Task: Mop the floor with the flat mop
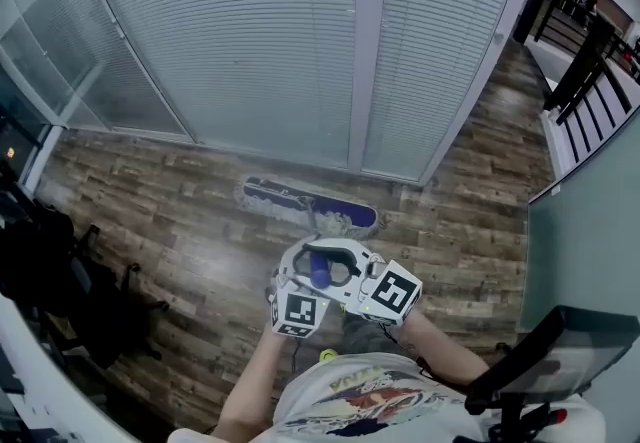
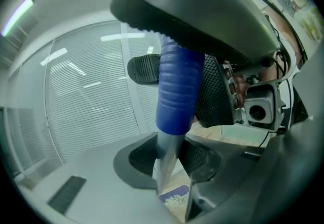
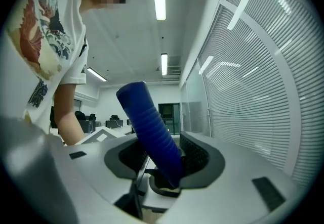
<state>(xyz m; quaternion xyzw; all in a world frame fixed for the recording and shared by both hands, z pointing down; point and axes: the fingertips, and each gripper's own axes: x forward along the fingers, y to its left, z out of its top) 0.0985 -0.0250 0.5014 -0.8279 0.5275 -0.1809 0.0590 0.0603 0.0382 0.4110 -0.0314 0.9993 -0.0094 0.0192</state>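
Note:
The flat mop's blue head [image 1: 310,205] with white fringe lies on the wood floor [image 1: 180,231], close to the glass wall. Its handle rises toward me and ends in a ribbed blue grip [image 1: 319,267]. My left gripper [image 1: 305,279] is shut on the silver pole [image 2: 166,160] just below the blue grip [image 2: 176,91]. My right gripper [image 1: 347,271] sits right above it, shut on the blue grip [image 3: 152,127], which slants between its pads. In the left gripper view the right gripper's dark pad [image 2: 212,96] sits beside the grip.
A glass wall with closed blinds [image 1: 260,41] runs across the far side. Dark office chairs [image 1: 60,271] crowd the left. A black railing [image 1: 585,71] stands at the upper right. A dark chair or stand [image 1: 560,351] is at my lower right.

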